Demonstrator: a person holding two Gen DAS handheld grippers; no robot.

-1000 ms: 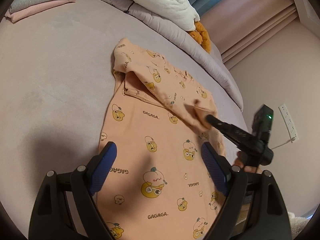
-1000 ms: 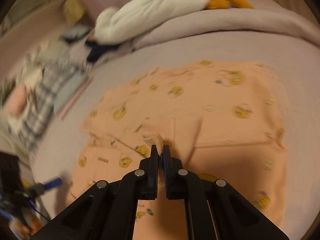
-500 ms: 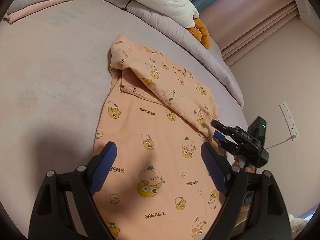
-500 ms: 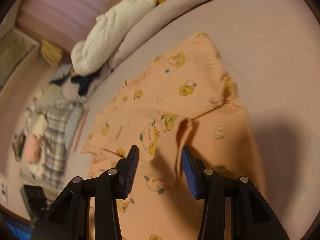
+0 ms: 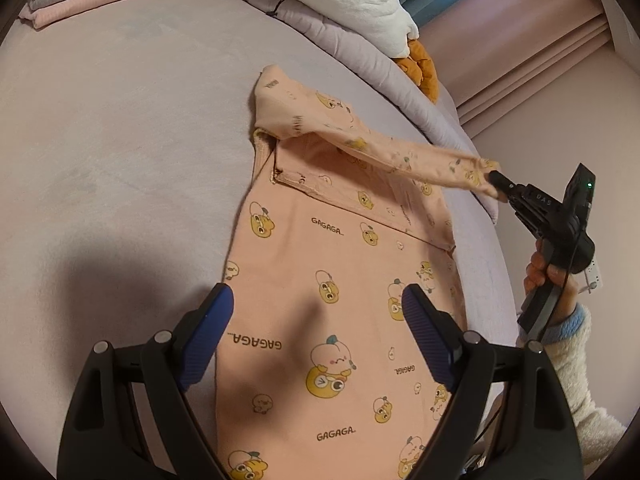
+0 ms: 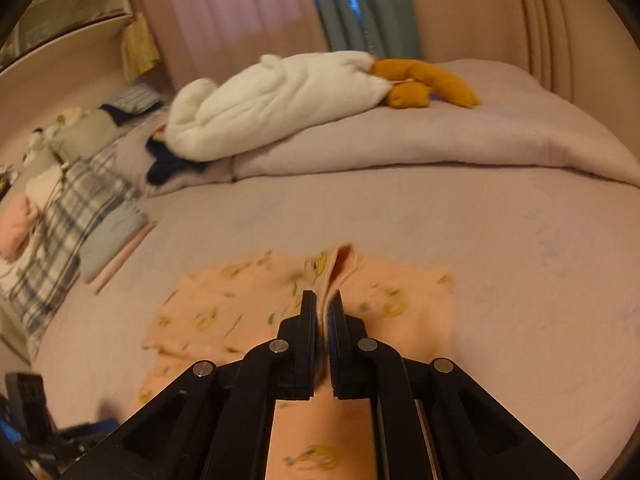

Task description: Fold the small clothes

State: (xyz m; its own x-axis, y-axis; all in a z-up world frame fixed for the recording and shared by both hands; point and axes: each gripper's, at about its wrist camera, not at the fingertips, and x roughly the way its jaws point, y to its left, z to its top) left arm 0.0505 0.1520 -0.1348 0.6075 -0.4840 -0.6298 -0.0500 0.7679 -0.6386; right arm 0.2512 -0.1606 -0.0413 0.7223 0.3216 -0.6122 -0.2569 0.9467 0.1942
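You are pinching the sleeve cuff (image 5: 474, 172) of the peach top (image 5: 340, 280) lying on the bed (image 5: 120, 140) in your right gripper (image 6: 322, 308), jaws having just closed on soft, light, limp fabric, while your left gripper (image 5: 318, 312) is hovering wide and empty.

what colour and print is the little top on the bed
Peach-orange top with yellow cartoon ducks and "GAGAGA" lettering; clearest in the left wrist view.

The right gripper (image 6: 323, 300) is clamped on a fold of the peach printed garment (image 6: 224, 312), having just closed on it. The garment spreads ahead and left of the tips on the mauve bed (image 6: 500, 248). Beyond lies a white plush toy (image 6: 280, 100).
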